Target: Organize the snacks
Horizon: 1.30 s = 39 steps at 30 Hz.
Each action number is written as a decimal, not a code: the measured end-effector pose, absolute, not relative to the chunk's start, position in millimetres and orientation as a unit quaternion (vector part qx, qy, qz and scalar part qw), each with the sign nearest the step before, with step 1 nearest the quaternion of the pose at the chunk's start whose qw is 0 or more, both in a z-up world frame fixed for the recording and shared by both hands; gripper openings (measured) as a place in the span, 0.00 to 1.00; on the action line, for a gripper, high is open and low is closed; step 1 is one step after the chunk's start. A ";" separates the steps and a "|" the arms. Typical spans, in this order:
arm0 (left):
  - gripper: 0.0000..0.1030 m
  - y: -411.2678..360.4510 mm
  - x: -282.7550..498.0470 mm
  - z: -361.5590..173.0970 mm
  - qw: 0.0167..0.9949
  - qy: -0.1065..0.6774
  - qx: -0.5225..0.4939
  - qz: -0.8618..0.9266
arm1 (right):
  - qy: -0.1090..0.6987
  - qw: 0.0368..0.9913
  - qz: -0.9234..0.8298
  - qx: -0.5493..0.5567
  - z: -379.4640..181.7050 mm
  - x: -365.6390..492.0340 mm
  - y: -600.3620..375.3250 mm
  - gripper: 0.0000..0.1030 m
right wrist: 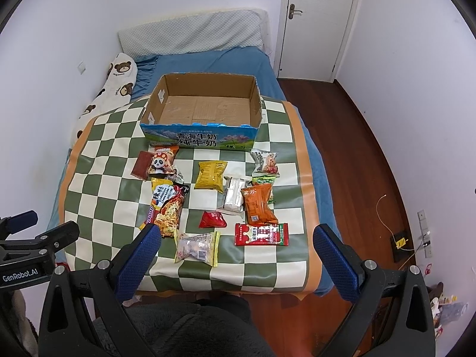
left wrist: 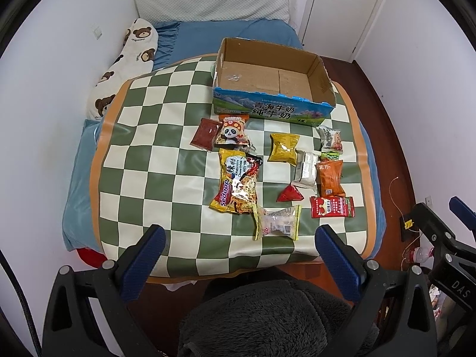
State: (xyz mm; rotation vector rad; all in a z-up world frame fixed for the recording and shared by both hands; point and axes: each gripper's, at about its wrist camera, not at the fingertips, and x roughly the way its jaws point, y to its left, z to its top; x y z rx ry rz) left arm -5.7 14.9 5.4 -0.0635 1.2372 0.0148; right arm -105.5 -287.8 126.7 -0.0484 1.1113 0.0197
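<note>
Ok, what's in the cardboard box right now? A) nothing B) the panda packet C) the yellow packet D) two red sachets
A: the cardboard box shows only its bare brown floor, and the snack packets all lie on the checkered mat in front of it, the yellow packet among them.

A cardboard box (right wrist: 202,110) with a blue picture on its front sits open and empty at the far end of the green and white checked mat (right wrist: 98,208). In front of it, snack packs lie flat: a panda pack (right wrist: 160,163), a yellow bag (right wrist: 210,175), and an orange pack (right wrist: 258,203). Nearer lie a long noodle pack (right wrist: 169,205), a small red pack (right wrist: 211,219) and a clear candy bag (right wrist: 197,248).
</note>
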 end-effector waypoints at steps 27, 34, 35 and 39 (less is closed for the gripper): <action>1.00 16.5 -5.7 8.2 0.814 0.580 -0.029 0.009 | 0.526 0.850 0.012 -0.023 128.6 -105.1 -286.5 1.00; 1.00 17.2 -4.5 8.3 0.813 0.581 -0.029 0.007 | 0.527 0.850 0.014 -0.021 132.5 -100.2 -284.2 1.00; 1.00 17.5 -4.5 7.6 0.813 0.581 -0.029 0.007 | 0.527 0.850 0.014 -0.020 132.7 -99.9 -284.2 1.00; 1.00 19.8 0.3 0.1 0.814 0.580 -0.030 0.012 | 0.530 0.848 0.015 -0.013 129.2 -98.8 -283.9 1.00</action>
